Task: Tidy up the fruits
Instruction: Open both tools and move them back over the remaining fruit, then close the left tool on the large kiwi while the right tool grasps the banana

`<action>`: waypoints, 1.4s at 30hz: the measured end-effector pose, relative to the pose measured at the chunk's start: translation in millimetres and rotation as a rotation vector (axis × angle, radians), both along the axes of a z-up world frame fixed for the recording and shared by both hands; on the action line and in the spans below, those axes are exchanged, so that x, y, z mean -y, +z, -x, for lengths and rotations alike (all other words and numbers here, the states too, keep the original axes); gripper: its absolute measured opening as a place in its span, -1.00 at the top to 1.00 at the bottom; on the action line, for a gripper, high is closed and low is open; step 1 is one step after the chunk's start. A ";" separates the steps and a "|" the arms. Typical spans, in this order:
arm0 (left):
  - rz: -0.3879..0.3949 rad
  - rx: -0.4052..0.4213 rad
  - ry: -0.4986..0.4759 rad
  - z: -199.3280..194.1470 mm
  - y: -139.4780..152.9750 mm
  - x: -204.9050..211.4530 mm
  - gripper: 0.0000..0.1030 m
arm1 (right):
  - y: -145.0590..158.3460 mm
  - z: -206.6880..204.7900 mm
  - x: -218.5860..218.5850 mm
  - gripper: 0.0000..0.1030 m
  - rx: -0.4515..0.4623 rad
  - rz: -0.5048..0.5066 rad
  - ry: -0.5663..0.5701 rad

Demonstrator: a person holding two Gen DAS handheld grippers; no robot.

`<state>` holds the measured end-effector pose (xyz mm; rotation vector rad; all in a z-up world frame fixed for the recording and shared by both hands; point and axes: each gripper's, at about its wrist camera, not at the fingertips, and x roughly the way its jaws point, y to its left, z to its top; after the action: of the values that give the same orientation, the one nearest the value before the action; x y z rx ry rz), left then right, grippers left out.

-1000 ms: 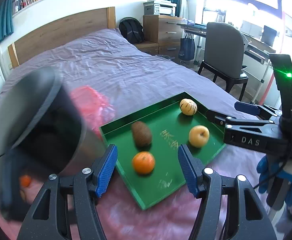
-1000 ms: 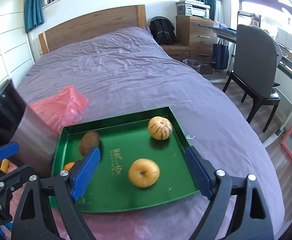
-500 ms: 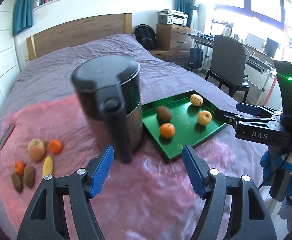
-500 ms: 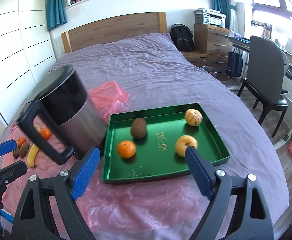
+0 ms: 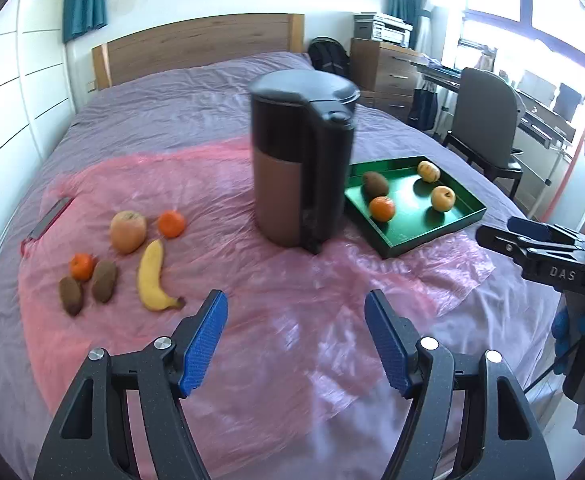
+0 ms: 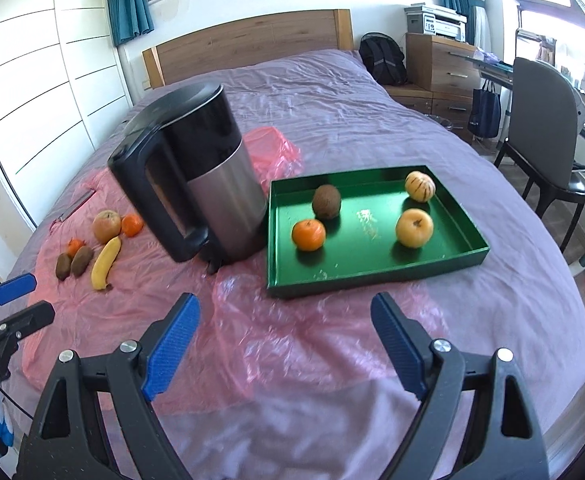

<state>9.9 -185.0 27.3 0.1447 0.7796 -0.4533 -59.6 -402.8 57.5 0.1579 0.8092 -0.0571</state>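
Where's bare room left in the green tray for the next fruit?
The near-right corner of the green tray, in front of the yellow apple, is bare, as is the middle strip between the orange and that apple. The far-left corner is crowded: the kiwi sits there, with the kettle against the tray's left wall.

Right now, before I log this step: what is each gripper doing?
Left gripper: open, holding nothing.
Right gripper: open, holding nothing.

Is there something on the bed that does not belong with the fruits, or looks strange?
Yes. An electric kettle stands on the pink plastic sheet between the loose fruits and the green tray. It is no fruit, and it sits on soft bedding without a base.
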 end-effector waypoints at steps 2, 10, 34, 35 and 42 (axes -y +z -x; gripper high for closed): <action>-0.001 -0.005 0.028 4.7 -4.0 -17.3 -0.28 | -4.8 7.4 -10.7 -1.00 -0.010 -0.002 0.010; -0.012 -0.016 0.135 23.9 -19.8 -80.9 -0.28 | -21.2 30.0 -52.8 -1.00 -0.058 -0.026 0.061; 0.027 -0.072 0.527 20.2 -67.5 -284.0 -0.28 | -20.0 -12.2 -227.0 -1.00 -0.084 0.021 0.341; 0.028 -0.077 0.526 14.4 -69.6 -287.1 -0.27 | -22.4 -19.2 -234.8 -1.00 -0.091 0.023 0.352; 0.039 -0.096 0.494 -40.1 -74.0 -294.2 -0.27 | -42.1 -71.0 -278.7 -1.00 -0.128 0.022 0.405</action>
<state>50.0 109.2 -46.7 -0.1074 0.8674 -0.0069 11.3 -124.1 15.4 -0.0326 0.9553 0.3082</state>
